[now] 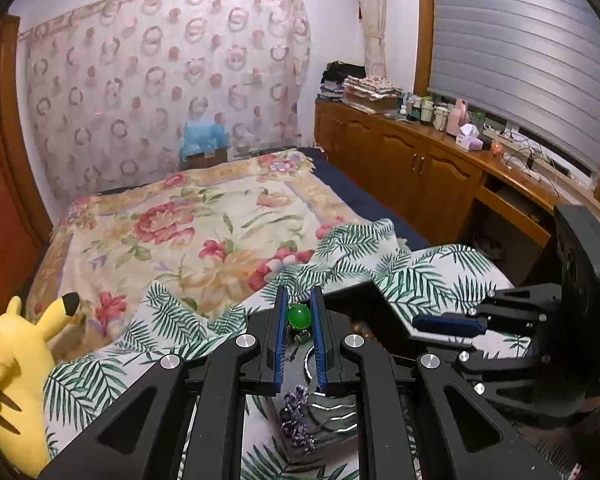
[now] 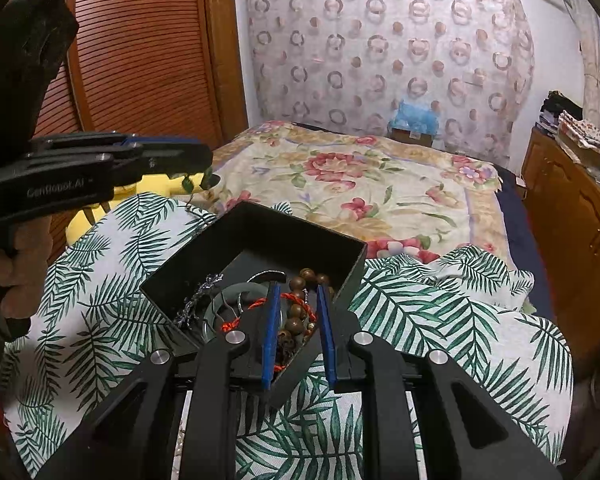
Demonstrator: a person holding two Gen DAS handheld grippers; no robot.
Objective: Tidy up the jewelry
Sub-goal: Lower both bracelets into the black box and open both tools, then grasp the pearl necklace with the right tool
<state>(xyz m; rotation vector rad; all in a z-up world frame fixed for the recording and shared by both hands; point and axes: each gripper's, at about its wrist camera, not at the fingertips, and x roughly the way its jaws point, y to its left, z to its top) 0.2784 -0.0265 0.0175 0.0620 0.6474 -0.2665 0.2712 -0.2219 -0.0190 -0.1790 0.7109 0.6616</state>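
Note:
A black jewelry box [image 2: 260, 236] sits on the leaf-print cloth [image 2: 440, 320] on the bed. Inside lie brown wooden beads [image 2: 300, 312], a red cord [image 2: 296, 299], a grey bangle [image 2: 220, 300] and a purple-silver chain [image 2: 198, 298]. My left gripper [image 1: 299, 312] is shut on a green gem pendant [image 1: 299, 317] and holds it above the box; the pendant hangs from its tips in the right wrist view [image 2: 194, 182]. My right gripper [image 2: 298, 288] is partly open, its fingers astride the box's near wall over the beads, gripping nothing. It shows at the right of the left wrist view [image 1: 448, 324].
A yellow plush toy [image 1: 16, 368] lies at the bed's left edge. A floral blanket [image 1: 188, 224] covers the bed beyond the cloth. A wooden cabinet [image 1: 420, 160] with bottles stands along the right. A wooden slatted door [image 2: 140, 60] is on the left.

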